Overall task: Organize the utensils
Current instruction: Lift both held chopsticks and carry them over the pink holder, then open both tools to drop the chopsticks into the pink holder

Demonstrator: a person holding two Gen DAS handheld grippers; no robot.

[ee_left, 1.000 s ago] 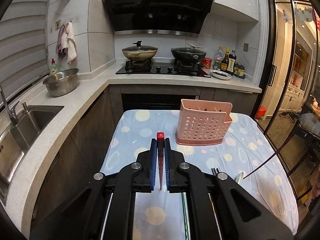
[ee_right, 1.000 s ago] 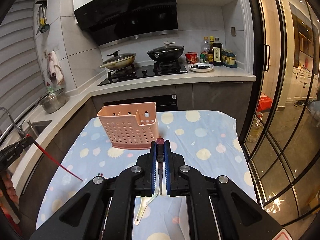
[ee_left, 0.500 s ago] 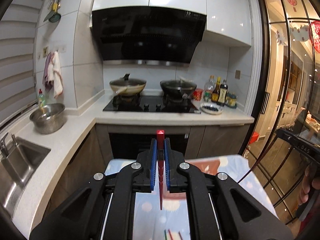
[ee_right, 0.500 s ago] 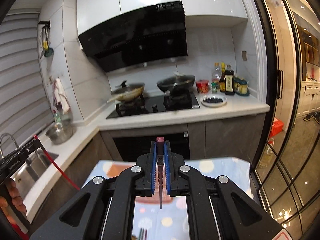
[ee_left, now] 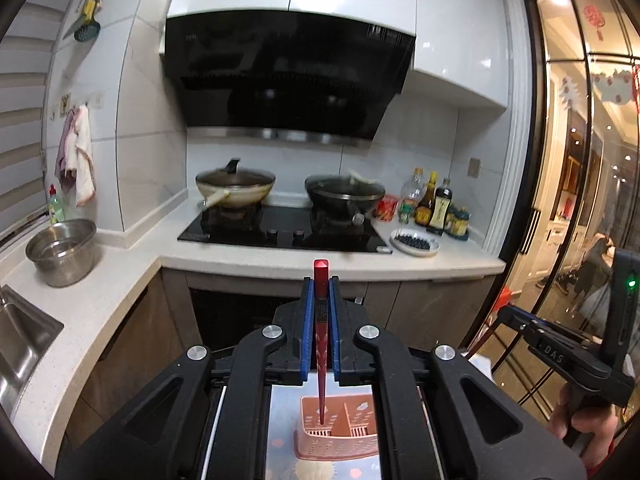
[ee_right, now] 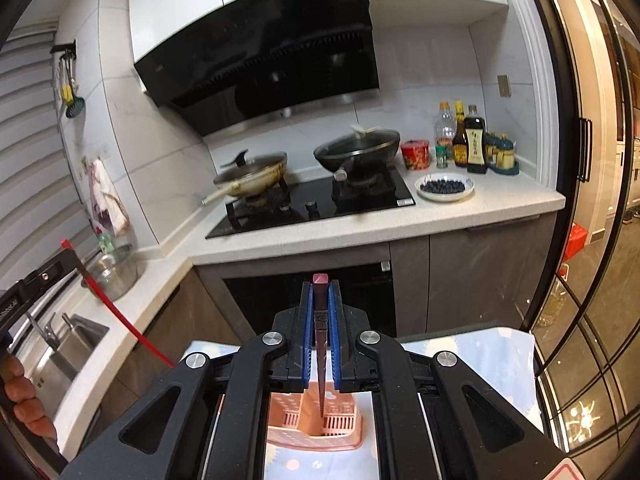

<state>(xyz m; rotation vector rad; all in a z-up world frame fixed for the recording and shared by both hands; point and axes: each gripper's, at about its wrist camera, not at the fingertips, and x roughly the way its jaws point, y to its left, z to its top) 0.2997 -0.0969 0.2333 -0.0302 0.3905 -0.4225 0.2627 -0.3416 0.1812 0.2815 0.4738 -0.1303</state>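
My left gripper is clamped on a red chopstick, which stands upright between the blue pads, its square top poking above the fingertips and its thin end pointing down. Below that tip, seen through the gap in the gripper frame, sits the pink caddy on the dotted cloth; the tip hangs over the caddy's left compartment, but I cannot tell whether it is inside.

My right gripper is clamped on a dark chopstick with a pinkish top, held the same way, its point over the caddy below. Whether it touches the caddy I cannot tell.

Ahead of both grippers is the counter with a hob, two lidded woks, bottles and a plate of dark berries. Off to my left are a steel bowl and the sink. From the right view, the left gripper and its red chopstick show at the left edge, with my fingers on the handle.
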